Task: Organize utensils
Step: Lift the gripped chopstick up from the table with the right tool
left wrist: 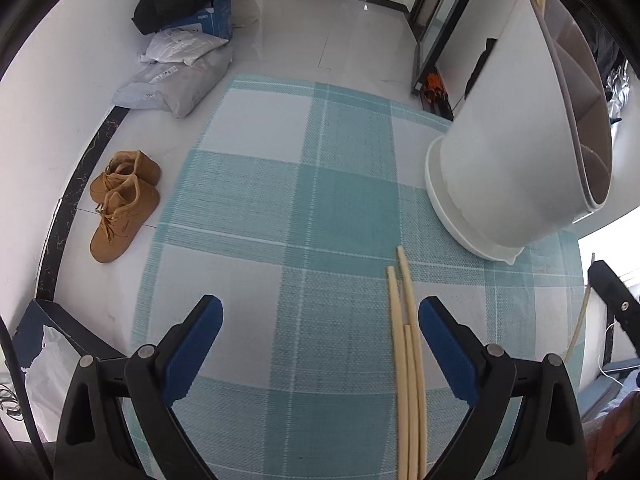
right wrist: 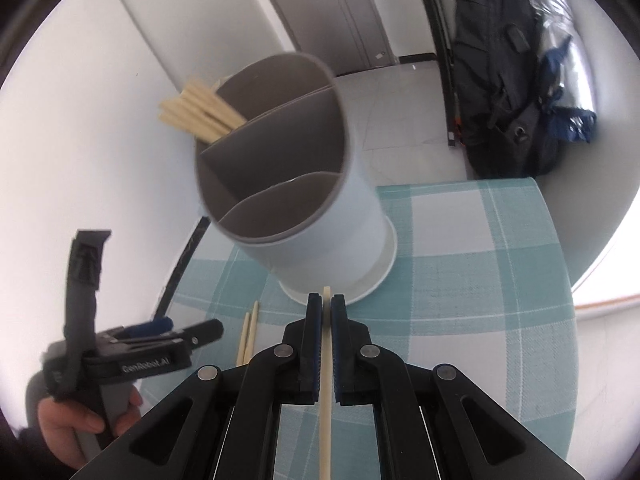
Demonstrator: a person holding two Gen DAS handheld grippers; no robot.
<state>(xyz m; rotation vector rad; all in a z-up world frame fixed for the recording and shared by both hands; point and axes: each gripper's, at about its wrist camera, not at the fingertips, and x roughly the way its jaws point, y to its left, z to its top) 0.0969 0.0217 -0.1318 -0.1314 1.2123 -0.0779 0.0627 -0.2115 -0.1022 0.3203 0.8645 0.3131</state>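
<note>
A white utensil holder (right wrist: 320, 216) with grey inner dividers stands on the teal checked tablecloth (right wrist: 460, 280); several pale chopsticks (right wrist: 200, 114) stick out of its far compartment. My right gripper (right wrist: 326, 308) is shut on one chopstick (right wrist: 326, 400), raised just in front of the holder's base. In the left wrist view the holder (left wrist: 500, 168) rises at the right, and three loose chopsticks (left wrist: 406, 340) lie on the cloth, close to the right finger. My left gripper (left wrist: 320, 312) hangs open above them with nothing between its pads. The left gripper (right wrist: 160, 330) also shows, in a person's hand.
The cloth (left wrist: 280, 200) covers a round table whose edge curves near the left. On the floor are tan boots (left wrist: 120, 204), grey parcels (left wrist: 176, 80) and a blue box (left wrist: 212, 20). A dark backpack (right wrist: 508, 80) leans by the wall.
</note>
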